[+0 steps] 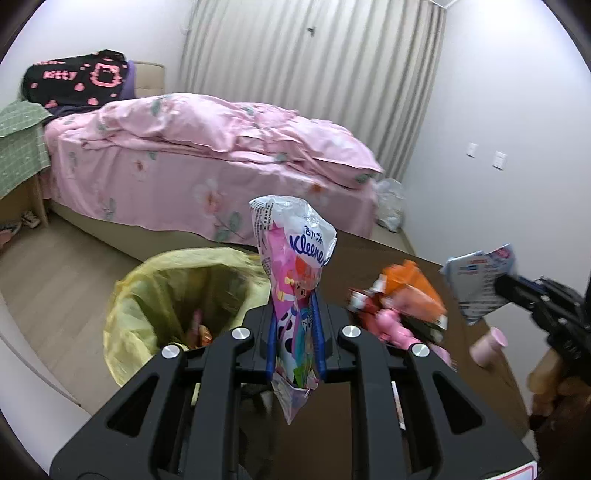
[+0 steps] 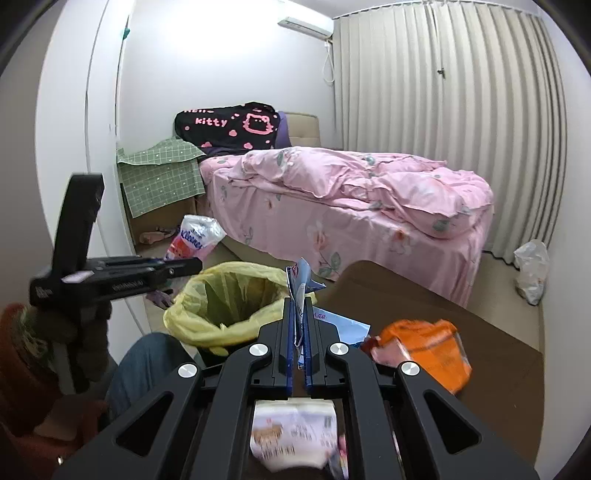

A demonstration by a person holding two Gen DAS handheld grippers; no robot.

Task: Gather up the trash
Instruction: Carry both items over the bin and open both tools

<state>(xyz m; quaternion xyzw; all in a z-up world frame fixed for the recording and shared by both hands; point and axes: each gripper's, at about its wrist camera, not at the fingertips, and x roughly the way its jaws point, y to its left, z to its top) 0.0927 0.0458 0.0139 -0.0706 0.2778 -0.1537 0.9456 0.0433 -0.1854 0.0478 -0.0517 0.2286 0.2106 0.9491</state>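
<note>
Pink bed (image 1: 207,162) is sitting behind, curtain (image 2: 443,110) along the far wall. Orange wrapper (image 2: 424,347) and pink toy (image 1: 395,325) are lying on the brown table (image 2: 480,387). Yellow-lined bin (image 1: 177,295) is standing just beside the table, open. Left gripper (image 1: 295,314) is pinching the Kleenex pack (image 1: 295,258) upright, beside the bin's rim. Right gripper (image 2: 299,314) is pinching a blue-white wrapper (image 2: 297,284), near the bin.

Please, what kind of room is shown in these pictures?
Most likely a bedroom in a home: a bed with a pink quilt, long curtains over the far wall, and an air conditioner high on the wall.
</note>
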